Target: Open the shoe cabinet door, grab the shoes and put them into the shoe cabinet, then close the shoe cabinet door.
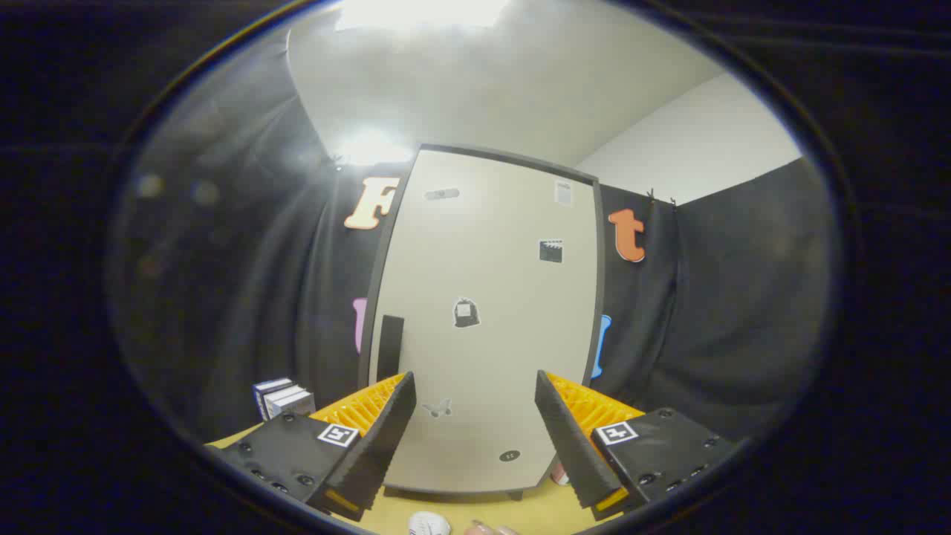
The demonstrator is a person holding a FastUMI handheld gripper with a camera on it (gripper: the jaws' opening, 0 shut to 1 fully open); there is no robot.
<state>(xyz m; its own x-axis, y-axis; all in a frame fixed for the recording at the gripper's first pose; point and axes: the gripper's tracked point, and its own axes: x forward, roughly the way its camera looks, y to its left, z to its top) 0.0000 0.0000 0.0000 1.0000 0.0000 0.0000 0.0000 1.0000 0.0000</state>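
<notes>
Our gripper (475, 423) hangs with fingers spread wide, nothing between them. Just ahead stands the tall cream shoe cabinet door with dark frame (487, 297), closed. Its panel looks rigid and light-swinging; we would pull at the dark vertical handle (390, 348).

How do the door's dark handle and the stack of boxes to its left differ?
The handle is one plain dark upright bar fixed on the closed cabinet door; the boxes are several white and dark-blue pieces standing on the table. The handle sits higher than the boxes. Both lie beyond the open tool.
</notes>
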